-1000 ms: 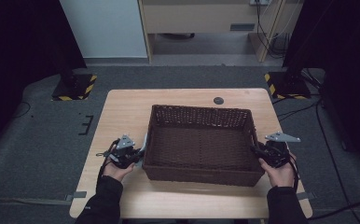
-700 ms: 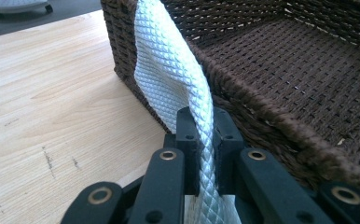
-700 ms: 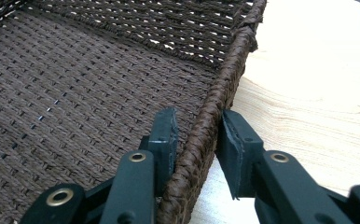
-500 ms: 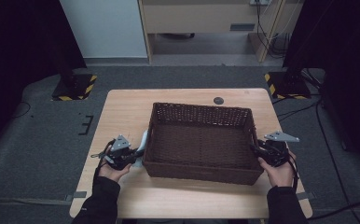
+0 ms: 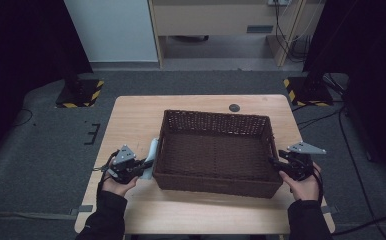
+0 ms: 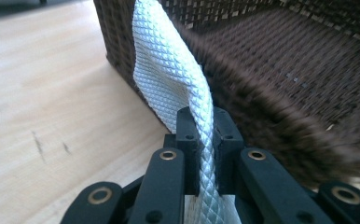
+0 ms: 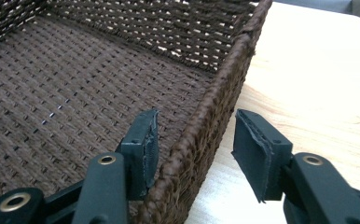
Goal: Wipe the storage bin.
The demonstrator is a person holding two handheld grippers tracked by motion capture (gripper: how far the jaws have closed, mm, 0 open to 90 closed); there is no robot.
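A brown woven basket [image 5: 216, 150] stands in the middle of the wooden table [image 5: 131, 120]. My left gripper [image 5: 141, 167] is just outside its left wall, shut on a white diamond-textured cloth [image 5: 152, 150]. In the left gripper view the cloth [image 6: 169, 60] runs up from the jaws of my left gripper [image 6: 201, 123] along the basket's corner [image 6: 285, 70]. My right gripper [image 5: 277, 165] is at the basket's right wall. Its jaws have just been opening and straddle the rim [image 7: 215, 107] of the basket, one pad [image 7: 148, 140] inside and one outside, neither pressing on it.
A small black round disc [image 5: 234, 107] lies on the table behind the basket. Bare tabletop shows left of the basket, right of it [image 7: 318, 70] and along the near edge. Two stands with yellow-black striped bases [image 5: 78, 95] sit on the floor beyond the table.
My left hand has drawn back to the left, away from the basket's wall, and a white cloth has come into view between it and the basket. The right hand has kept its place.
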